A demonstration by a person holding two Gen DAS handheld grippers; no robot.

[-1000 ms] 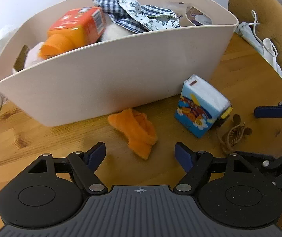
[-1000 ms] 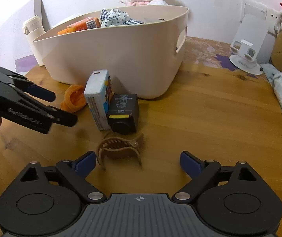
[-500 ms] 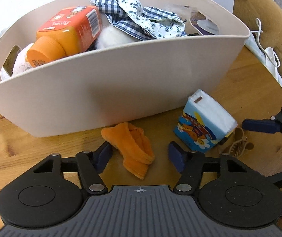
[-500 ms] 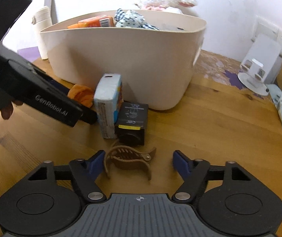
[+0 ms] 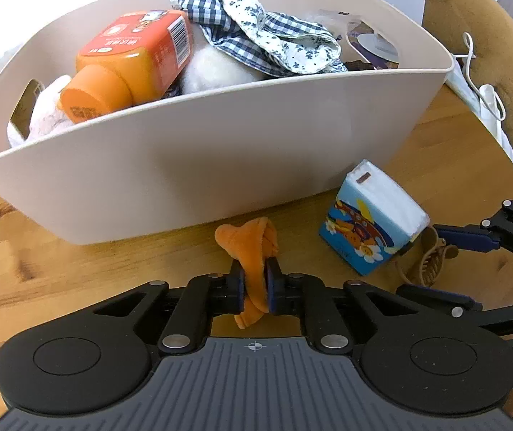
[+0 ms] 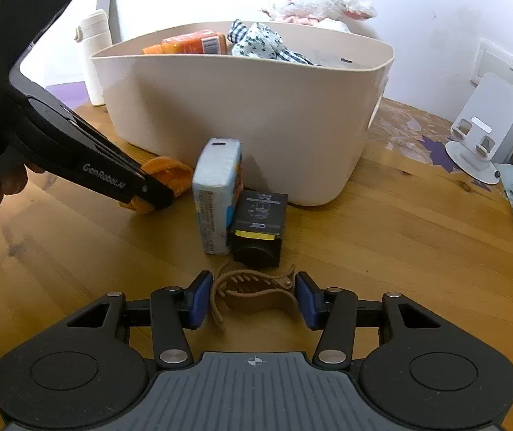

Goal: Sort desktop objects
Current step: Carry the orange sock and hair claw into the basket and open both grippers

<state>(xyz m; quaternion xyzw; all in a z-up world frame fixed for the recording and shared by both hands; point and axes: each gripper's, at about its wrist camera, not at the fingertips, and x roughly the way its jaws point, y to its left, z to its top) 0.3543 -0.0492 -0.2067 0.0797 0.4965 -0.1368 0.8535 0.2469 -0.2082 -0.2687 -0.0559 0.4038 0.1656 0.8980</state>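
Observation:
My left gripper (image 5: pixel 256 280) is shut on a crumpled orange cloth (image 5: pixel 253 240) lying on the wooden table just in front of the beige bin (image 5: pixel 202 158). In the right wrist view it (image 6: pixel 152 194) pinches that cloth (image 6: pixel 165 174) from the left. My right gripper (image 6: pixel 253 298) is closing around a brown hair claw clip (image 6: pixel 256 296) on the table; the pads sit just off its two ends. A blue tissue pack (image 6: pixel 217 194) and a black box (image 6: pixel 260 226) stand right behind the clip.
The bin (image 6: pixel 242 107) holds an orange bottle (image 5: pixel 130 57) and checked cloth (image 5: pixel 256 32). Behind it are a white plush lamb (image 6: pixel 310 0) and a white cup (image 6: pixel 93 61). A white phone stand (image 6: pixel 483 133) is at the right, and a cable (image 5: pixel 479 86) near the table's edge.
The left jaws came together on the orange cloth. The right jaws narrowed around the hair clip as that gripper edged closer to it.

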